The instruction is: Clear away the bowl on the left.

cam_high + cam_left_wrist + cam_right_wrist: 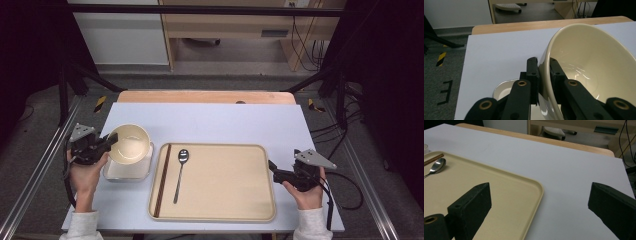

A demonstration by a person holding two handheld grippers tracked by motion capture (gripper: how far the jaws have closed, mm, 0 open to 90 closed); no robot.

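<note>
1. The left gripper (pixel 111 140) has its jaws clamped on the left rim of the cream bowl (pixel 130 143), one jaw inside and one outside, which tips the bowl.
2. The bowl is glossy, round and probably ceramic. It hangs above a white square dish (pixel 127 169), left of the tray (pixel 220 216).
3. The right gripper (pixel 273 167) waits at the tray's right edge, jaws wide apart and empty.
4. The matte beige tray has rounded corners and holds a steel spoon (pixel 180 173) and dark chopsticks (pixel 163 179).

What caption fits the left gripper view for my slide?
Left gripper pinching the rim of a cream bowl, tilted above a white dish.
</note>
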